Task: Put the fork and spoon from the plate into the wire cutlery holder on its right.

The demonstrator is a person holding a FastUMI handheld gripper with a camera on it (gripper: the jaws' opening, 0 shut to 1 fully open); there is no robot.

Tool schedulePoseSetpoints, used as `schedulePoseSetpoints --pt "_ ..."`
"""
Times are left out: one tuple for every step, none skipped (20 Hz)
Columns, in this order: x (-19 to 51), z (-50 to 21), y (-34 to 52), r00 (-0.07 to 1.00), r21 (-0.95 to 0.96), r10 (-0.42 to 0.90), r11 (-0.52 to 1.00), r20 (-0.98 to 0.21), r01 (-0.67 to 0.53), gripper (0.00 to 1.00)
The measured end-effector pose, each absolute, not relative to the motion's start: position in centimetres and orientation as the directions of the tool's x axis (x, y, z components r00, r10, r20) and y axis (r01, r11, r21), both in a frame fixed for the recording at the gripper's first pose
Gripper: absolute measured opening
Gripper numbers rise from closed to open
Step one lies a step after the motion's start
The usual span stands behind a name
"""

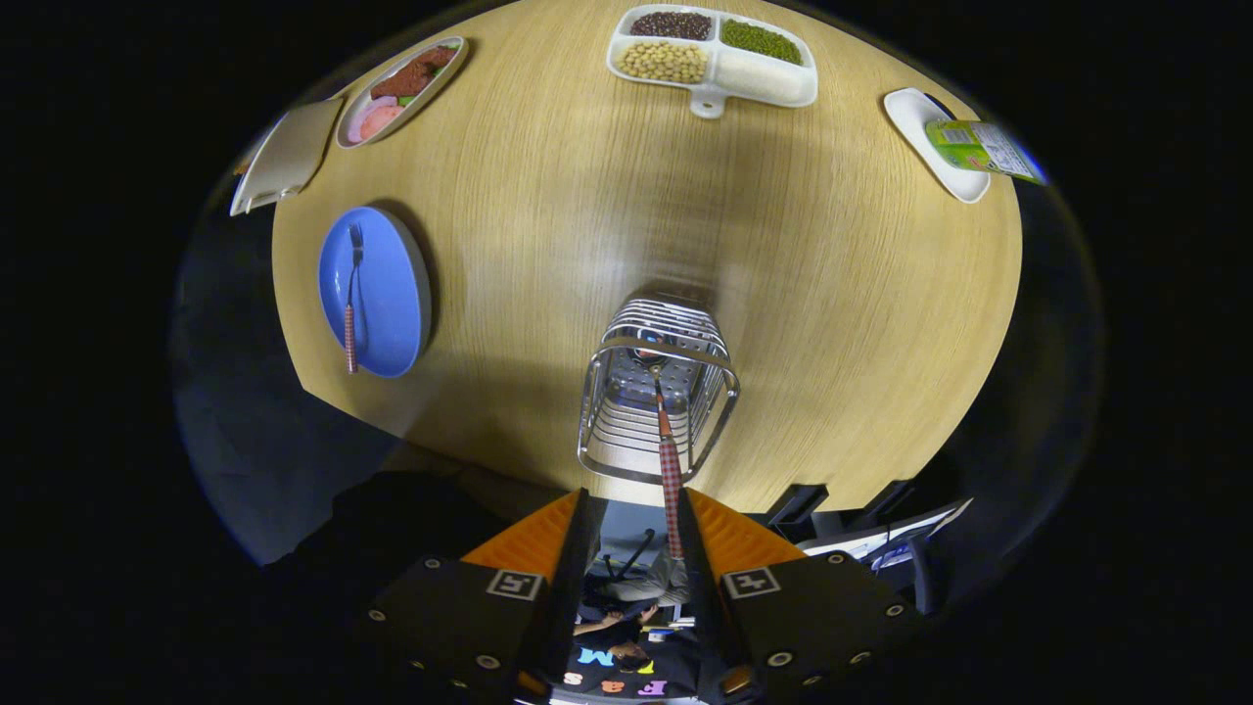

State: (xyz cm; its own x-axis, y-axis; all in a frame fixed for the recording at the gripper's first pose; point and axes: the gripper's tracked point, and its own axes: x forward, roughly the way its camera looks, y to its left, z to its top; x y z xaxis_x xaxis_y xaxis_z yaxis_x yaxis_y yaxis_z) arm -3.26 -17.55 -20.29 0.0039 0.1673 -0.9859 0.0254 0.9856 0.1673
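Just ahead of the parted fingers [631, 514], the spoon [669, 460] stands inside the wire holder [658, 392] near the table edge [411, 431].

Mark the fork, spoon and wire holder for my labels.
fork [349, 294]: gripper view, mid-handle, on the plate.
spoon [670, 470]: gripper view, checked handle.
wire holder [658, 343]: gripper view, top rim.

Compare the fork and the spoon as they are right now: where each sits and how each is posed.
The fork lies flat on the blue plate, off beside the wire cutlery holder; the spoon stands with its bowl down in the holder. The fork is untouched; the spoon's handle rises between the open fingers of the gripper, against one of them. Both have checked red handles.
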Motion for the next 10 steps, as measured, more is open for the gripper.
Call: schedulePoseSetpoints --pt "-3.1 -20.1 -17.4 0.029 0.159 0.158 0.987 -0.987 0.012 0.67" --pt "-3.2 -19.6 -16.9 0.043 0.165 0.165 0.986 -0.985 -0.002 0.78" --pt "-2.9 -19.3 -15.8 0.069 0.183 0.183 0.983 -0.981 -0.008 0.92" --pt "-2.7 -18.9 -14.9 0.09 0.2 0.2 0.98 -0.976 -0.014 0.95" --pt "-2.4 -18.3 -13.8 0.126 0.208 0.208 0.978 -0.97 -0.016 0.97" --pt "-2.2 -17.9 -12.9 0.157 0.212 0.213 0.977 -0.964 -0.019 0.97" --pt "-1.9 -17.5 -12.1 0.189 0.211 0.21 0.977 -0.959 -0.015 0.98" --pt "-1.5 -17.1 -11.1 0.218 0.215 0.214 0.976 -0.952 -0.015 0.99" --pt "-0.9 -16.6 -10.4 0.249 0.204 0.201 0.979 -0.947 -0.011 0.99" --pt "-0.3 -16.3 -9.6 0.279 0.204 0.2 0.979 -0.939 -0.017 0.99"
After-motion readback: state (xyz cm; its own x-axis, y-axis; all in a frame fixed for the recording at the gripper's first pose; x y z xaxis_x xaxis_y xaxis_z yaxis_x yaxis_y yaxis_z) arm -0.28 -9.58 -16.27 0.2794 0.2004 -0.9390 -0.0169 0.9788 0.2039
